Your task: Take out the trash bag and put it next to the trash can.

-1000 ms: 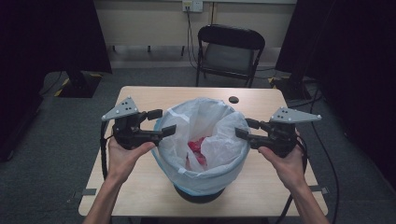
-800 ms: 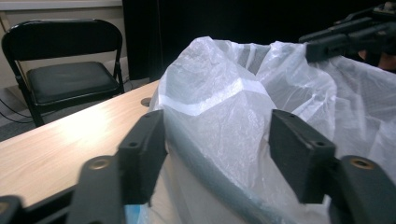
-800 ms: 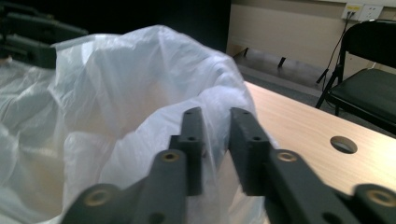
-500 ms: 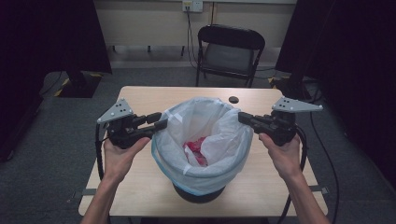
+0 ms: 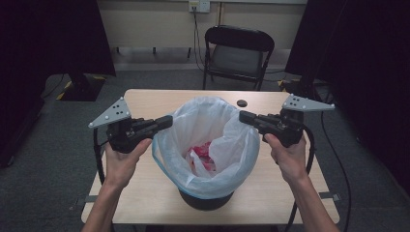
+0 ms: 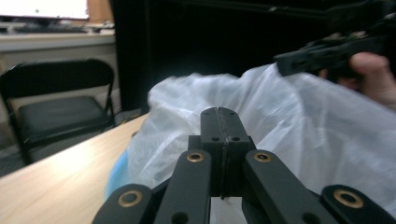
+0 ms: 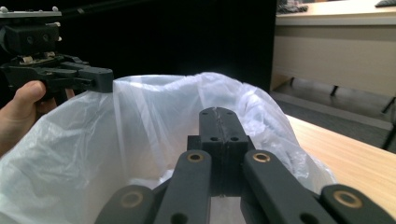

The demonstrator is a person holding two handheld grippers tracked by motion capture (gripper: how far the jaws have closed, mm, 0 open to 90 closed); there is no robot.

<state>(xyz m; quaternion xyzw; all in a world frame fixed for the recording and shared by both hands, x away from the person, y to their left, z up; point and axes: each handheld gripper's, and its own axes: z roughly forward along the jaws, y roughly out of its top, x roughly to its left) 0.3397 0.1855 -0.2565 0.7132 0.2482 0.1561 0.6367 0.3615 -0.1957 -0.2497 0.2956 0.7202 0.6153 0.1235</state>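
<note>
I have the two grippers on opposite edges of the white bin bag (image 5: 208,140), which sits in a dark bin (image 5: 207,199) at the lower middle of the high view. The left gripper (image 5: 169,121) is at the bag's left rim and its jaws have just been closing; in the left gripper view (image 6: 219,122) they meet with no gap, the plastic right at their tips, so I judge a fold of film is pinched, though I cannot see it between the pads. The right gripper (image 5: 241,116) is at the bag's right rim, its jaws pressed together in the right gripper view (image 7: 219,122) with a wrinkle of film along the seam.

My reading: the grasp is made and the bag is about to be lifted out of the bin. Next I would raise both hands evenly, keeping the mouth spread so the pink rubbish (image 5: 202,151) inside stays put and the thin film does not tear.

The bin stands on a pale wooden table (image 5: 145,99) with a small black disc (image 5: 241,102) right of centre near its far edge. A black folding chair (image 5: 237,53) stands at the upper middle, on grey carpet, with dark curtains at both sides.
</note>
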